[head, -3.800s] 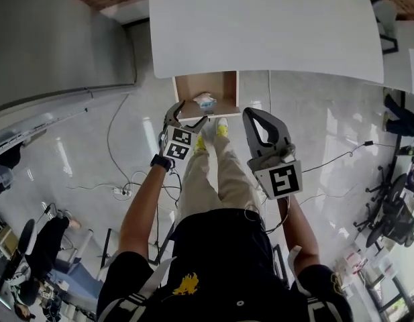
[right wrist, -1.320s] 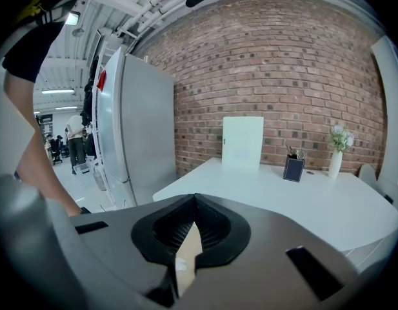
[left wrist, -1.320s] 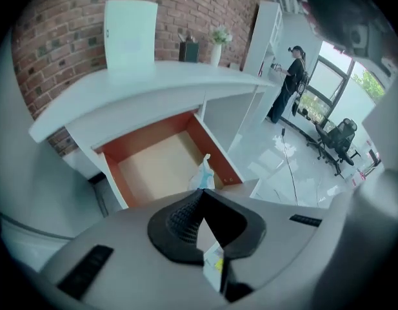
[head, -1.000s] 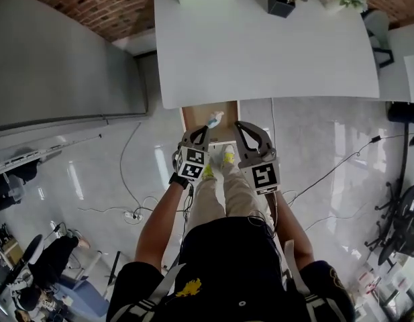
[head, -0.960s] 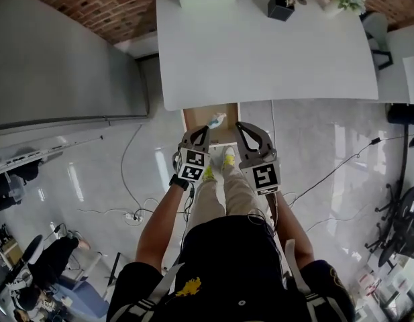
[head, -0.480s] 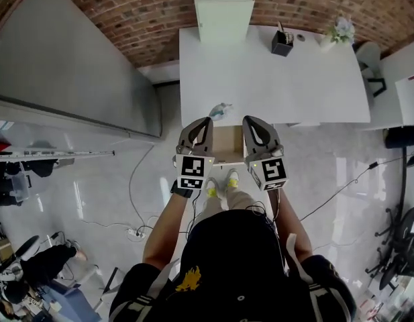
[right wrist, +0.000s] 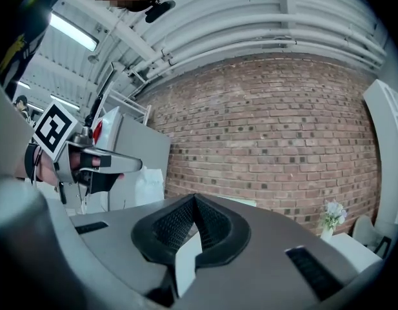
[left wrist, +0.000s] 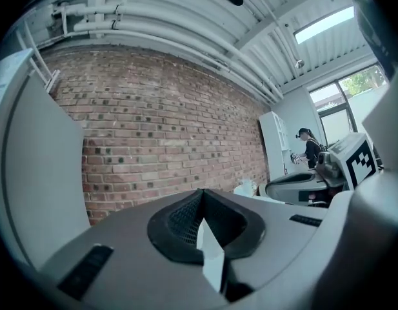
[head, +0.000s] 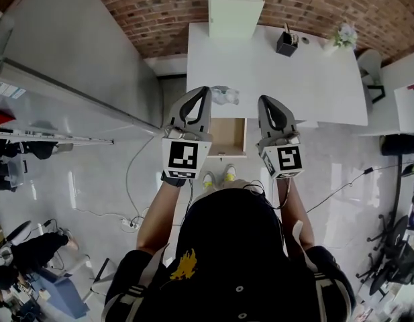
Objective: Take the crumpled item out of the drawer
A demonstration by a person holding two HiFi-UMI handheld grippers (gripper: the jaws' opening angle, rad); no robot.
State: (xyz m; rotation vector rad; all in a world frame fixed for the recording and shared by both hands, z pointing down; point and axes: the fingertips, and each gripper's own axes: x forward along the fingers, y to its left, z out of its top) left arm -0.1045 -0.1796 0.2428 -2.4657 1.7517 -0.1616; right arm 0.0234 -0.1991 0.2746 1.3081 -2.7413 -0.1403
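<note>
Both grippers are raised over the front edge of the white tabletop [head: 294, 79], side by side. The left gripper [head: 206, 89] has its fingers [left wrist: 186, 218] pressed fully together. The crumpled item [head: 225, 96], pale and translucent, sits right at their tip, just over the tabletop's near edge, and seems nipped by a thin edge. Its own view shows only the closed fingers, with the item just past them. The right gripper [head: 262, 99] also has its fingers [right wrist: 176, 228] closed, with nothing between them, and is apart from the item. The drawer [head: 228, 134] under the tabletop stands pulled out between the two grippers. Its brown inside is bare and the item is clear of it. At the tabletop's far side are a pale box [head: 235, 15], a black holder [head: 286, 43] and a small flower pot [head: 345, 35], all well apart from the item.
</note>
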